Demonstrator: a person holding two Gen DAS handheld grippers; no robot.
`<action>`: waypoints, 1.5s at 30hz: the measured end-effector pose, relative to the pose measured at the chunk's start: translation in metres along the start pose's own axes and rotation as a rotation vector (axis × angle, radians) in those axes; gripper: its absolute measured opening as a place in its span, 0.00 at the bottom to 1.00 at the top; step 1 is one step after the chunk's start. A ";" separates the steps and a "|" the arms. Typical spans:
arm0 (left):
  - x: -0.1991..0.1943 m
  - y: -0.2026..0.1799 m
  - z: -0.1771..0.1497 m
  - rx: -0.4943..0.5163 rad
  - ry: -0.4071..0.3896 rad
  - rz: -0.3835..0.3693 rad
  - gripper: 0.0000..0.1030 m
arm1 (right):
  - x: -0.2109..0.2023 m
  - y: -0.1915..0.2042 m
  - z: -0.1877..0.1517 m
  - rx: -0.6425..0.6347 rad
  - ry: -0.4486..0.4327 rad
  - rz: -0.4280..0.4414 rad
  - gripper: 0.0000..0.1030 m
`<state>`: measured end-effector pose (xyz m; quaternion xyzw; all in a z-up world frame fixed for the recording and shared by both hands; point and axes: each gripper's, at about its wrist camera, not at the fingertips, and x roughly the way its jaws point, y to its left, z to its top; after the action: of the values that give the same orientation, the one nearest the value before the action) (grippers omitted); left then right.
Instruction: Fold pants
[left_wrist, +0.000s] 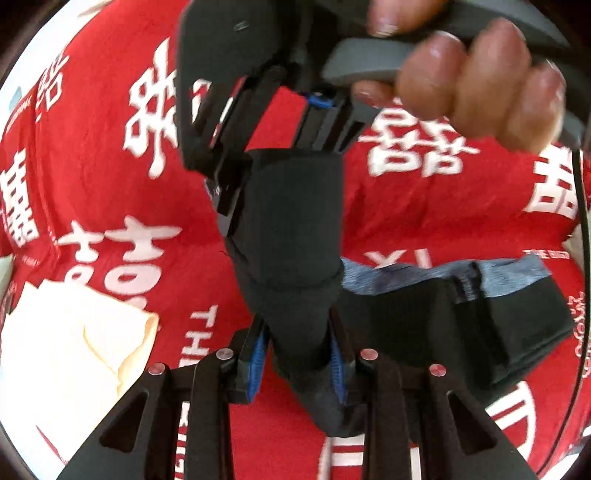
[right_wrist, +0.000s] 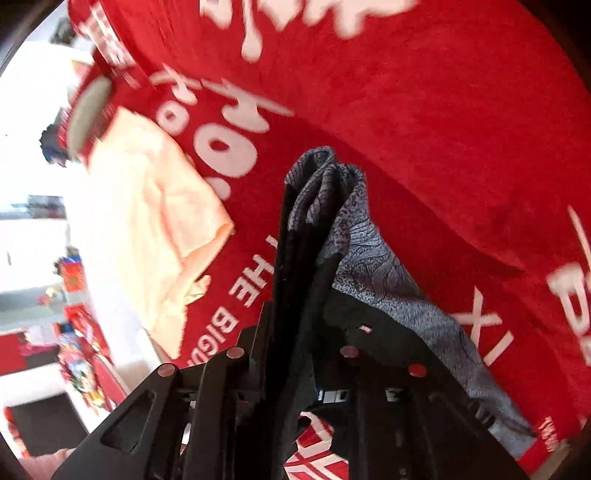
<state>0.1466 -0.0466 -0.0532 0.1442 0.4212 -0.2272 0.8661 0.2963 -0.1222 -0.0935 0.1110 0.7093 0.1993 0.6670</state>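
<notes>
The black pants (left_wrist: 295, 229) with a grey-blue patterned waistband (left_wrist: 406, 273) hang in the air above the red cloth (left_wrist: 110, 177). My left gripper (left_wrist: 299, 362) is shut on a bunched black part of the pants. My right gripper (left_wrist: 236, 206) shows at the top of the left wrist view, shut on the upper end of the same black strip. In the right wrist view my right gripper (right_wrist: 314, 221) is shut on the gathered grey patterned waistband (right_wrist: 354, 236), with black fabric (right_wrist: 369, 332) below it.
The red cloth with white lettering (right_wrist: 443, 110) covers the table. A folded cream garment (left_wrist: 70, 343) lies at the left; it also shows in the right wrist view (right_wrist: 147, 206). A person's hand (left_wrist: 472, 77) holds the right gripper's handle. A cable (left_wrist: 583, 221) hangs at the right.
</notes>
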 end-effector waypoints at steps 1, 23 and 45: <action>-0.006 -0.007 0.003 0.010 -0.007 -0.010 0.30 | -0.011 -0.008 -0.008 0.015 -0.024 0.030 0.19; -0.064 -0.270 0.013 0.499 -0.022 -0.261 0.30 | -0.160 -0.242 -0.300 0.433 -0.558 0.429 0.19; -0.033 -0.286 -0.021 0.493 0.196 -0.216 0.61 | -0.068 -0.343 -0.360 0.634 -0.478 0.254 0.40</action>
<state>-0.0324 -0.2729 -0.0563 0.3261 0.4479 -0.3989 0.7307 -0.0167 -0.5067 -0.1691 0.4407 0.5413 0.0203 0.7158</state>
